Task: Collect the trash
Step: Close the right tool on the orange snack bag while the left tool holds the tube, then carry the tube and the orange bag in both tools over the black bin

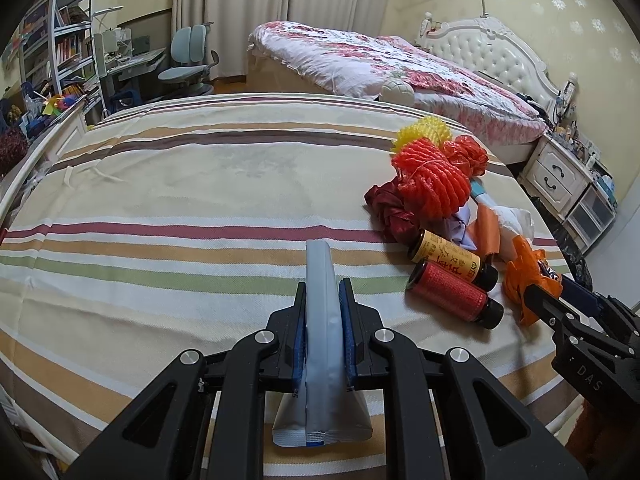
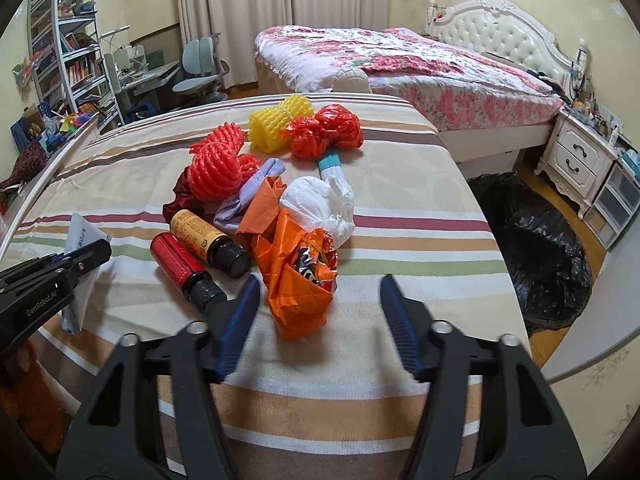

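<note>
My left gripper (image 1: 323,292) is shut on a flat grey-blue packet (image 1: 320,320) that stands on edge between its blue pads, above the striped bed (image 1: 160,220). My right gripper (image 2: 316,292) is open, and a crumpled orange wrapper (image 2: 296,300) lies on the sheet between its fingers without either pad pressing on it. Just left of the wrapper lie a red bottle (image 2: 176,260) and a yellow-labelled bottle (image 2: 200,236), both with black caps. Behind them sits a heap: orange-red foam net (image 2: 216,172), yellow foam net (image 2: 280,120), red plastic bag (image 2: 328,128), white tissue wad (image 2: 320,204).
A black bin bag (image 2: 536,248) sits open on the floor to the right of the bed. Beyond are a second bed (image 2: 400,64) with a floral cover, a white nightstand (image 2: 576,164), a desk chair (image 2: 200,68) and a bookshelf (image 2: 68,52).
</note>
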{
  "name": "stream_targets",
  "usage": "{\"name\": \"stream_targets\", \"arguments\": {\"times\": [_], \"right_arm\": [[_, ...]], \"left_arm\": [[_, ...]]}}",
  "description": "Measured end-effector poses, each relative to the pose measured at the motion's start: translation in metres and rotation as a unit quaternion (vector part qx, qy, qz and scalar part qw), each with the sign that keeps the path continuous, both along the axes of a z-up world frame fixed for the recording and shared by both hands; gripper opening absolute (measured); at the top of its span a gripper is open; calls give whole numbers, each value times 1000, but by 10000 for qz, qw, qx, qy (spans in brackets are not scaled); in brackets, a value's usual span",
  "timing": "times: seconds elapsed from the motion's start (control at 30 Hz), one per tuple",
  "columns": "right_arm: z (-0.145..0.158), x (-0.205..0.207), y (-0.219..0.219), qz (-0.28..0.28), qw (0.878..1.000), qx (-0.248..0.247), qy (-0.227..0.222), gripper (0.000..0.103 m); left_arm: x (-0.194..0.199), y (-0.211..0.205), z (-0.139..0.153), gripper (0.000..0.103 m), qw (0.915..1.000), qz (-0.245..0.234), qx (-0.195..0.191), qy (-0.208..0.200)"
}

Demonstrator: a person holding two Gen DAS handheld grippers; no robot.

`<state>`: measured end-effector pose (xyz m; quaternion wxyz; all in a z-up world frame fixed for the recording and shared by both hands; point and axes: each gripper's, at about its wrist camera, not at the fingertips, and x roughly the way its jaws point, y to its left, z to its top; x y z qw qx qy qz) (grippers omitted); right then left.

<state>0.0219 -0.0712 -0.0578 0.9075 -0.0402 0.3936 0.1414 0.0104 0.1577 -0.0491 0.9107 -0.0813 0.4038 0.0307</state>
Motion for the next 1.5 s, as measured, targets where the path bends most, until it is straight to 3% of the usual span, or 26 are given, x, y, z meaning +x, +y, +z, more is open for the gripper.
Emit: {"name": "stream_targets", "arguments": {"times": [0.07,0.53,0.83,1.17,1.5], "right_arm": [[-1,-1,-1,67,9999,128,56,30],[13,-18,-7,124,9995,250,-160,29],[37,-20,-40,-248,9978,328,-521,29],[46,16,-119,-1324,9877,7,-829,29],[22,61,-192,-2044,9768,21,-638,29]], "left_arm": [[1,-1,0,16,10000,-12,-9,7],[-4,-14,12,16,9997,-205,-9,-155],[-2,-36,33,16,9981,-479,-80,-373],[39,-114,51,16,9893,-1290,-113,-674],[95,-208,47,16,9758,-2025,-38,-826]]}}
